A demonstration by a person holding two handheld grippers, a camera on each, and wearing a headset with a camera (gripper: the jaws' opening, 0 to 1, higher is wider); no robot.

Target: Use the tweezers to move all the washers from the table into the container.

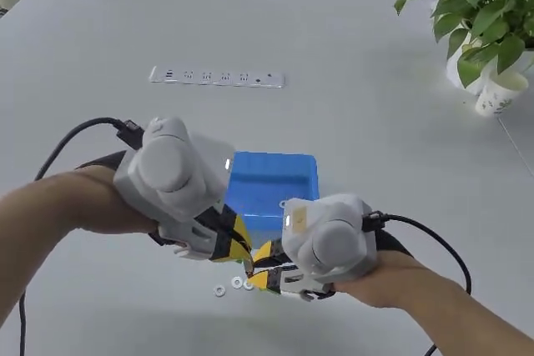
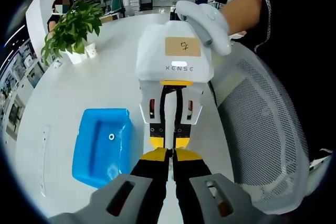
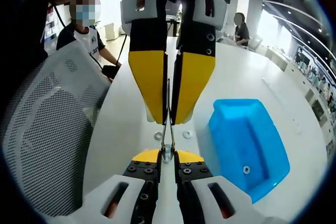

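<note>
- Tweezers (image 3: pixel 167 129) pinched from both ends: left gripper (image 2: pixel 170 153) and right gripper (image 3: pixel 168 156) closed on them.
- Washers (image 1: pixel 237 283) lie on tabletop (image 1: pixel 375 147) just beside container (image 1: pixel 275 177); pickup step, I'd say.
- Next, tips need lowering onto one.

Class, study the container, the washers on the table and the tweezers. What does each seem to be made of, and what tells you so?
The container is probably plastic: bright blue, smooth, slightly glossy, with rounded moulded edges. The washers look like metal, being small pale silvery rings, though they are too small to be sure. The tweezers seem to be steel: thin grey blades with a dull shine.
</note>
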